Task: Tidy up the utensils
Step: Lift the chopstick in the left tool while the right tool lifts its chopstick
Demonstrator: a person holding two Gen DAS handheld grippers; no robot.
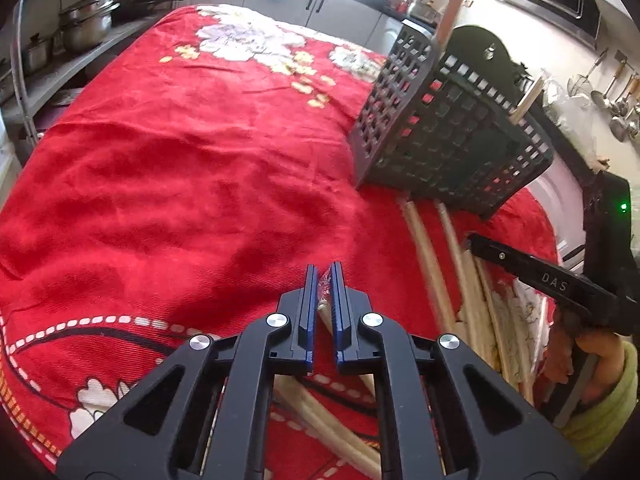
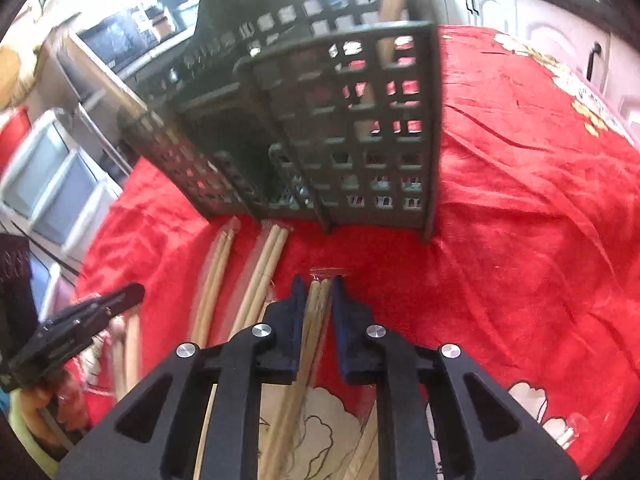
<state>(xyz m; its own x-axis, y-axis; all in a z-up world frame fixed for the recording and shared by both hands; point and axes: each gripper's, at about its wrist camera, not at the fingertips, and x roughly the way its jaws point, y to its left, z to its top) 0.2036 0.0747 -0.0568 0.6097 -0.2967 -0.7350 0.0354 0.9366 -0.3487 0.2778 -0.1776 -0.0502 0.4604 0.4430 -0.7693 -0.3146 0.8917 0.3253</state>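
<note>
A black lattice utensil holder point(image 1: 448, 128) stands on the red floral cloth point(image 1: 180, 168); it also shows in the right wrist view point(image 2: 328, 128) with wooden sticks poking out of its top. My left gripper point(image 1: 325, 280) is shut on a plastic-wrapped pair of wooden chopsticks point(image 1: 323, 285), held above the cloth. My right gripper point(image 2: 317, 292) is shut on another wrapped chopstick pair point(image 2: 318, 300) just in front of the holder. More wrapped chopstick pairs point(image 2: 240, 280) lie on the cloth before the holder, also visible in the left wrist view point(image 1: 424, 252).
Steel pots point(image 1: 86, 20) sit on a shelf at the left. Ladles point(image 1: 616, 100) hang on the right wall. Kitchen cabinets point(image 1: 320, 4) stand behind the table. The other gripper appears at the edge of each view point(image 1: 560, 284) point(image 2: 76, 328).
</note>
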